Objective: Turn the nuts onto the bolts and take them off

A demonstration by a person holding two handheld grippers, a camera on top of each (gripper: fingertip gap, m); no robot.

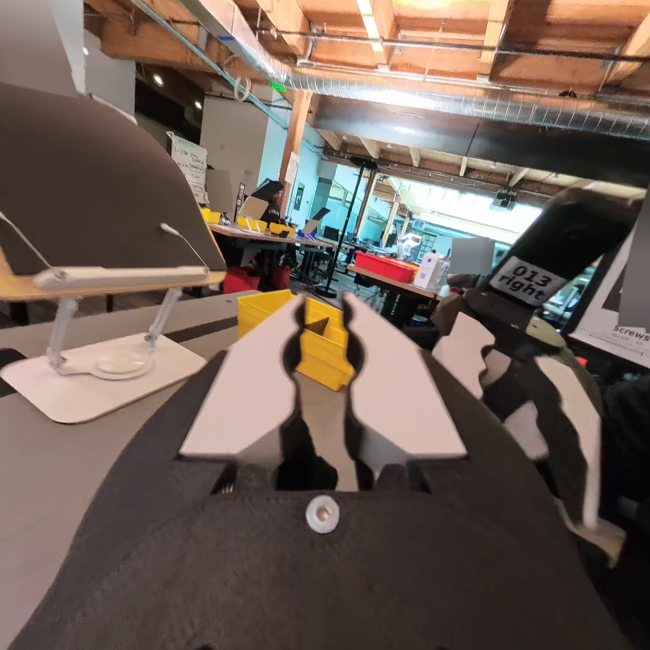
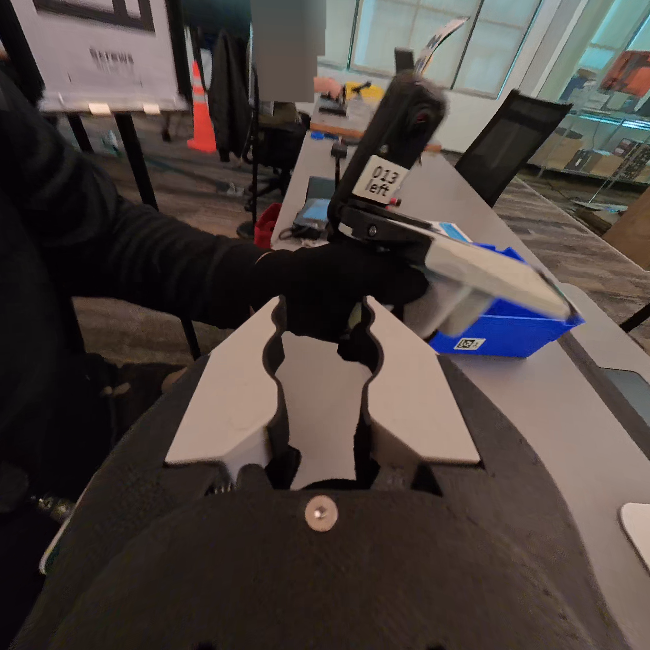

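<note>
No nut or bolt shows in either view. My left gripper is held above the grey table; its white fingers stand a little apart with nothing between them, and a yellow bin lies beyond the tips. My right gripper is open and empty above the table's near edge. A black-gloved hand holds the left gripper in front of it; that gripper's fingers are blurred and reach over a blue bin. The right gripper's fingers show at the right of the left wrist view.
A white tablet stand carrying a dark board stands on the table at the left. A white sign on a black frame stands off the table's side. Other tables, a black chair and an orange cone are farther off.
</note>
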